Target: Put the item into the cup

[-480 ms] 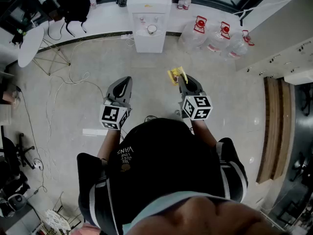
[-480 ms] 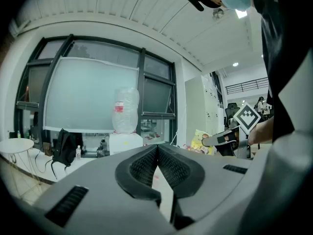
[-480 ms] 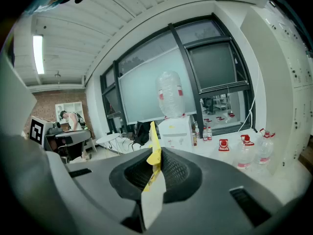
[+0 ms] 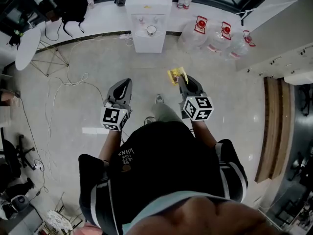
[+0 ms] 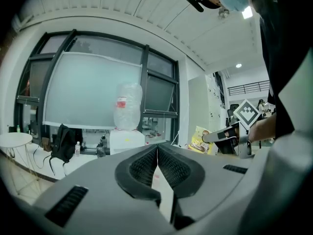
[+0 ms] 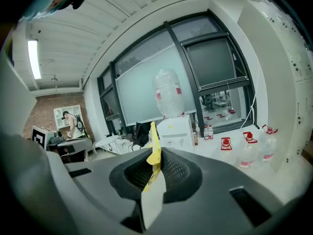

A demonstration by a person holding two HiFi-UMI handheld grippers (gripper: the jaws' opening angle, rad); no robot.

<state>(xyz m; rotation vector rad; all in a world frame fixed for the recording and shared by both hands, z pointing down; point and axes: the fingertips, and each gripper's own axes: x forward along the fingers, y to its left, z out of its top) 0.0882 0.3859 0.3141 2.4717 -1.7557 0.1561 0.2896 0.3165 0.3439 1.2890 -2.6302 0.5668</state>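
Packet (image 4: 175, 75), yellow, is pinched by 1 edge between the closed jaws of the right gripper (image 4: 181, 80), at 1 o'clock from the person (image 4: 156, 155). The left gripper (image 4: 125, 82) is fully closed on nothing. A dispenser (image 4: 148, 18) stands at 12 o'clock; no cup is surely made out. So thin a pinch could be shaken loose or twisted while carried.

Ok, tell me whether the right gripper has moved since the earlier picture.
No. In the head view the right gripper, shut on the yellow packet, keeps the same gap below the water dispenser.
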